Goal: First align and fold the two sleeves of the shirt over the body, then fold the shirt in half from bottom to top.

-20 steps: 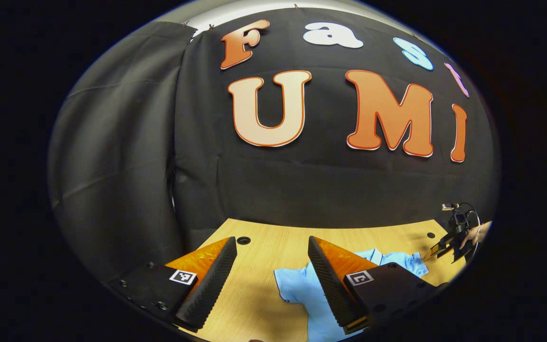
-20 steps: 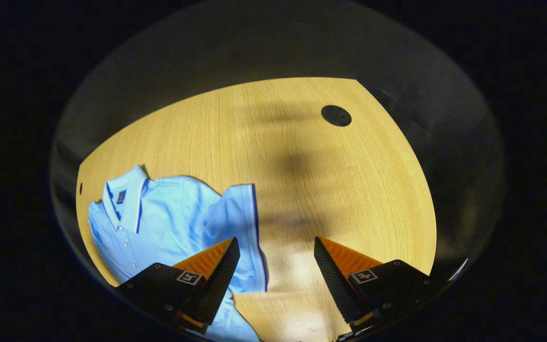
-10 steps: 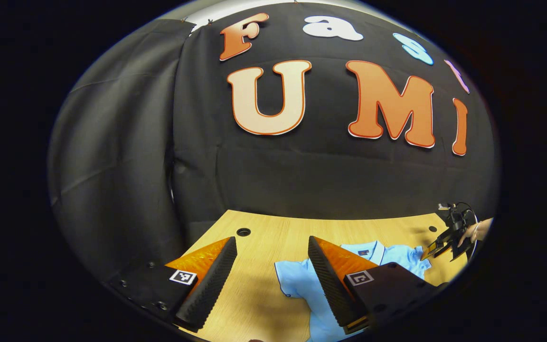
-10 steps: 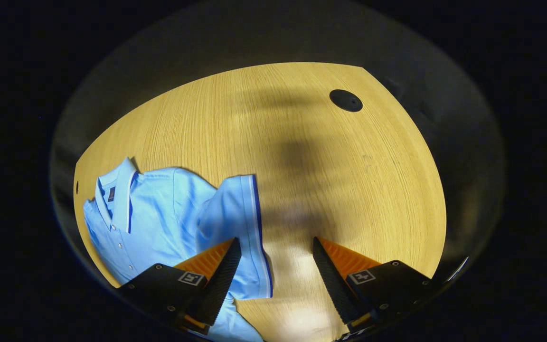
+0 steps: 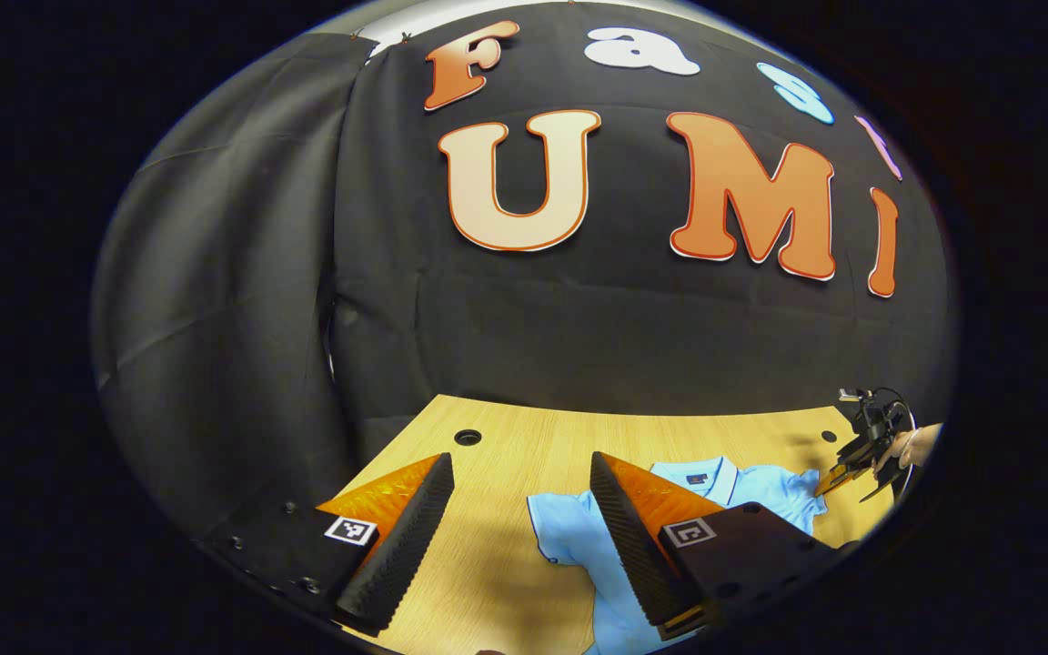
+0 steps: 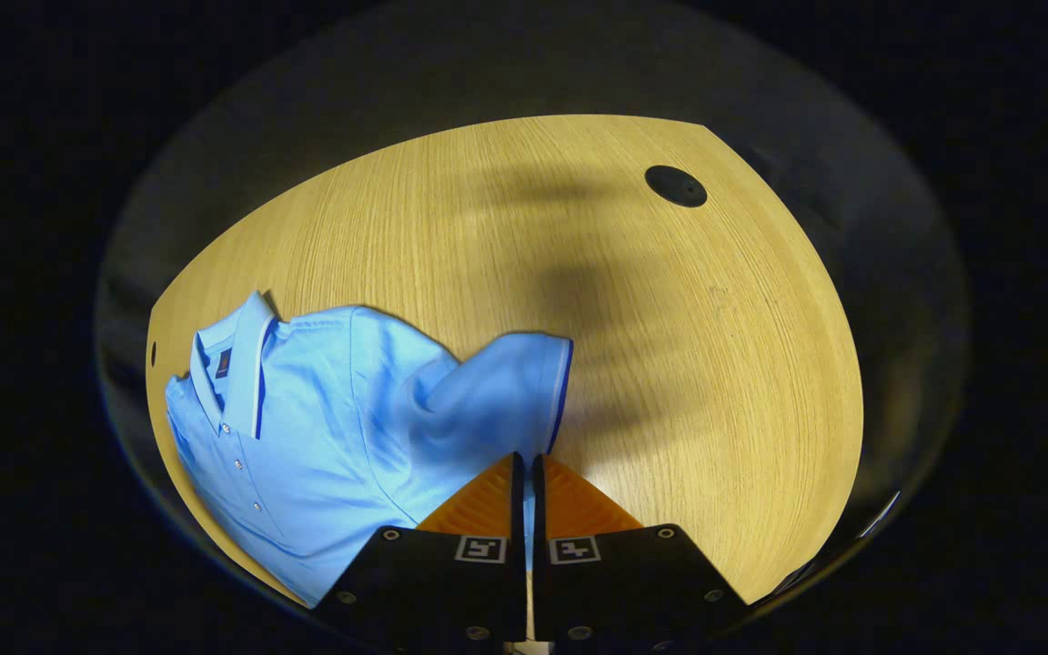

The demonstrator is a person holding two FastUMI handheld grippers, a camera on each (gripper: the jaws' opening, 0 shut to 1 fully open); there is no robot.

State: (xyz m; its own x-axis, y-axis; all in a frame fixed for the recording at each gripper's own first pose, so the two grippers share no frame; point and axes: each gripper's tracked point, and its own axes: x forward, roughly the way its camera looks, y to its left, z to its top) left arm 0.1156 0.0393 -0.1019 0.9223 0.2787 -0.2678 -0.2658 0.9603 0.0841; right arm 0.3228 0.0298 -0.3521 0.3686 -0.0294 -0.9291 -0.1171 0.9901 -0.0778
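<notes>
While right gripper [image 6: 525,468] jaws pinch soft blue sleeve [image 6: 510,387], left gripper [image 5: 519,509] jaws gape over grained wood table [image 5: 506,473]

Light wooden table [image 6: 451,227], round dark hole [image 6: 675,186] near its corner, black cloth wall [image 5: 242,300]

In the left gripper view the shirt [image 5: 569,532] was largely covered by the left gripper's [image 5: 519,509] own finger, its lower part cut off at the edge. The far right gripper [image 5: 838,473] was too small to read (its jaws unclear). In the right gripper view the sleeve [image 6: 506,391] was blurred, its hem lost between closed fingers.
</notes>
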